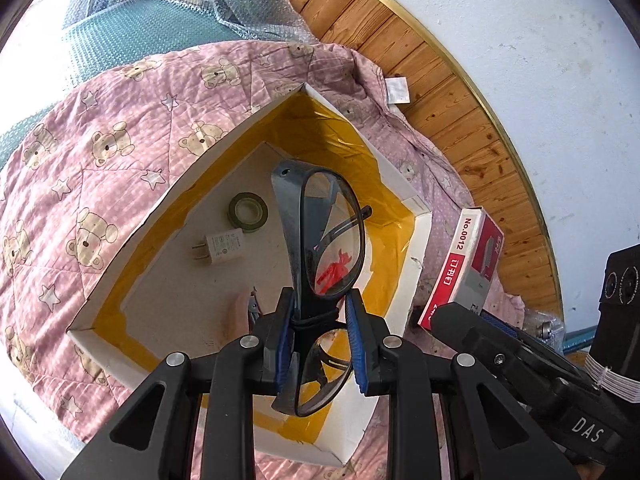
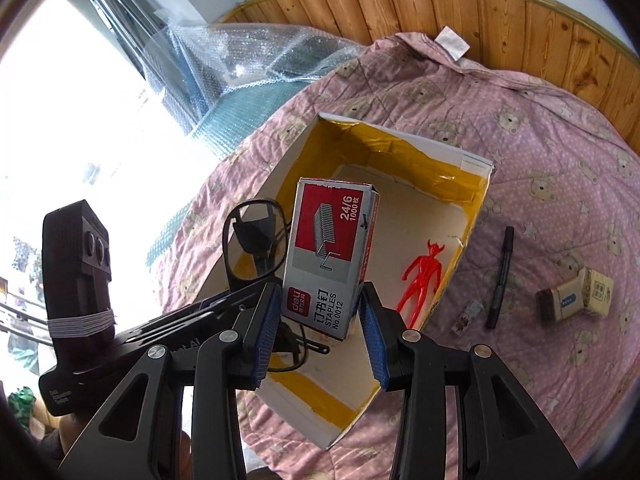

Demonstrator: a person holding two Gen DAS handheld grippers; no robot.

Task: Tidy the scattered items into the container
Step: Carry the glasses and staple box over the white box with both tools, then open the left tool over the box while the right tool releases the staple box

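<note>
The left claw (image 1: 320,336) is clenched on a pair of black-framed glasses (image 1: 320,240), gripping them near the bridge so one lens stands above the pads and the other hangs below. They hang over the open cardboard box (image 1: 168,196), whose inner walls are lined with yellow tape. The right claw (image 2: 320,336) grasps a red and grey staples box (image 2: 332,256) by its lower end, held upright above the same container (image 2: 476,168), which sits on a pink bear-print quilt (image 2: 560,160).

Both loads appear ready to be released. A good drop would bring each claw low into the box first, since glasses let go from height may land on a lens. The two claws are close together, so lowering one at a time would avoid a knock. The staples box would settle best towards a bare patch of the floor, clear of the red figure (image 2: 420,276) lying at 3 o'clock from it.

Already inside, in the left view, are a roll of tape (image 1: 248,207) and a white plug adapter (image 1: 220,246). A marker pen (image 2: 500,276), a small carton (image 2: 576,298) and a tiny packet (image 2: 466,316) lie on the quilt at 3 o'clock of the box.

The near part of the box floor is hidden behind both claws. The red figure reads only as a blur through a lens in the left view. A dark object just left of the left claw's pads cannot be made out.
</note>
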